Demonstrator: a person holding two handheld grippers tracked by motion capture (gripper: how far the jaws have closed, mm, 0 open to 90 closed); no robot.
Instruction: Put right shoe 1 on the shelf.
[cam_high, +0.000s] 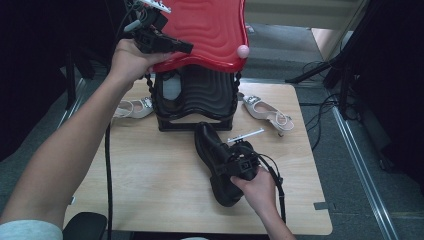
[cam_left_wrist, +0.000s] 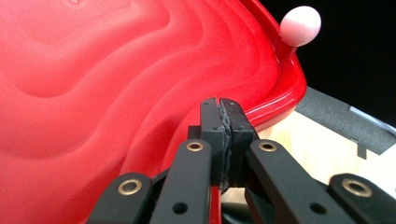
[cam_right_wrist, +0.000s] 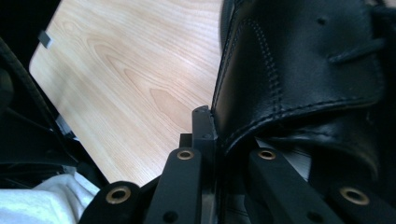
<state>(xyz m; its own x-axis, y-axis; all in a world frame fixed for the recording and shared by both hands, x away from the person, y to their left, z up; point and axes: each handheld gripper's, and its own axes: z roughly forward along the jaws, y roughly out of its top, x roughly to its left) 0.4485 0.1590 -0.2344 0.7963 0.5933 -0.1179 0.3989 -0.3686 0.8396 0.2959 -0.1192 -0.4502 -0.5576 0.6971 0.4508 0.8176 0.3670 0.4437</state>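
A glossy red ribbed lid (cam_high: 210, 30) with a pink knob (cam_high: 243, 50) is raised above a black ribbed container (cam_high: 195, 95) at the table's far side. My left gripper (cam_high: 172, 46) is shut on the lid's near rim. In the left gripper view the jaws (cam_left_wrist: 222, 109) meet on the red lid (cam_left_wrist: 116, 84), with the pink knob (cam_left_wrist: 301, 25) at the top right. A black leather shoe (cam_high: 215, 150) lies in front of the container. My right gripper (cam_high: 235, 162) is shut on its collar. In the right gripper view the jaws (cam_right_wrist: 210, 126) pinch the shoe's stitched edge (cam_right_wrist: 303, 60).
Two white strappy sandals lie on the wooden table (cam_high: 150, 175), one left of the container (cam_high: 132, 107) and one right of it (cam_high: 267, 112). Black cables trail from both grippers. Dark stands and cables stand on the floor to the right.
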